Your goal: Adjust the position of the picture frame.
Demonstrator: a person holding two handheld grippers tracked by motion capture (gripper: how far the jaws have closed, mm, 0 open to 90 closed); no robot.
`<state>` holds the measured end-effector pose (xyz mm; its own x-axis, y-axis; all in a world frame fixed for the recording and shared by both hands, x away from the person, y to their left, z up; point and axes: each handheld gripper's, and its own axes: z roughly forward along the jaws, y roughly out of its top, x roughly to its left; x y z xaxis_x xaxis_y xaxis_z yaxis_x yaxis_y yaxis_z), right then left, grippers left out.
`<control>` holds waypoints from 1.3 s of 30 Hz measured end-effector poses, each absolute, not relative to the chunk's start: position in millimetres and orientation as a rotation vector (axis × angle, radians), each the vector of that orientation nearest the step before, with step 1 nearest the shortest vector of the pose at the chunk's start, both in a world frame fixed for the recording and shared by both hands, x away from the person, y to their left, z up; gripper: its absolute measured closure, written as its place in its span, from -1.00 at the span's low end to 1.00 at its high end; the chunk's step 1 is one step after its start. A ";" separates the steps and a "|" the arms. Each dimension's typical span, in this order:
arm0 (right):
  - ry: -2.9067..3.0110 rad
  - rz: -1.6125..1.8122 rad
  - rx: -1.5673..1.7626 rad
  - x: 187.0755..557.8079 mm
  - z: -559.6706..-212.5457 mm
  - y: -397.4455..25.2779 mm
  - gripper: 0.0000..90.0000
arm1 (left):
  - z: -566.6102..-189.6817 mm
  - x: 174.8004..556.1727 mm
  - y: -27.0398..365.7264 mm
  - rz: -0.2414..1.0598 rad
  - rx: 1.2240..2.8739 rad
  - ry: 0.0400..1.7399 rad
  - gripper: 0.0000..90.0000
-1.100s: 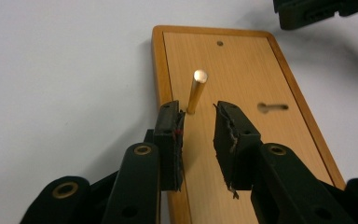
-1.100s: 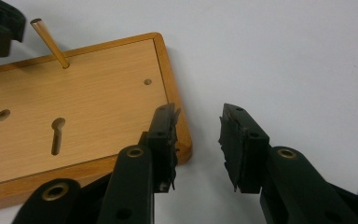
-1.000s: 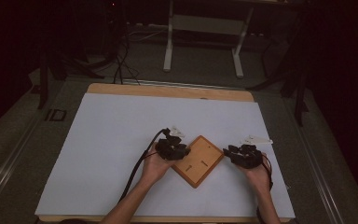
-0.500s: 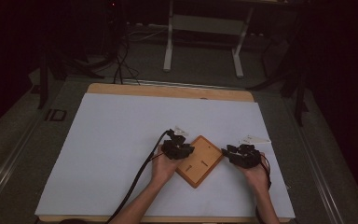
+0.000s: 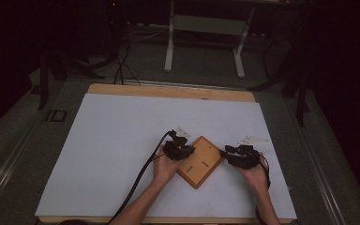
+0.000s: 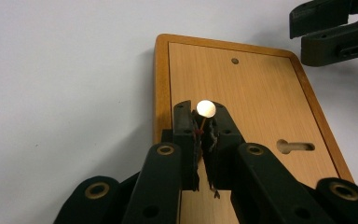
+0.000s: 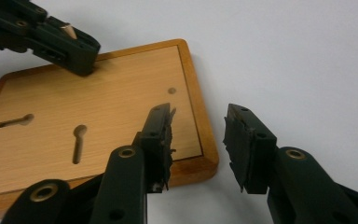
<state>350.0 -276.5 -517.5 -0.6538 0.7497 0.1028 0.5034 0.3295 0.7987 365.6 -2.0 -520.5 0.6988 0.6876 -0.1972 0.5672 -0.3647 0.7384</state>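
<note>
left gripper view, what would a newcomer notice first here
The bright round-headed wooden peg pinched in the left gripper stands out, held over the wooden board. In the high view that board lies cornerwise on the white sheet, with the open right gripper at its corner.

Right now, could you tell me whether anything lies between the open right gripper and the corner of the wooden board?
Nothing visible does. The right gripper is open right at the wooden board's corner, with only bare white table cover around it. The left gripper holds a small peg over the far side.

The peg's shaft (below its head) hides between the fingers.
</note>
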 end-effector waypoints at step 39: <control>2.378 1.231 0.915 335.9 -516.6 -239.3 0.99 | -498.0 379.3 45.7 0.119 2.065 0.841 0.88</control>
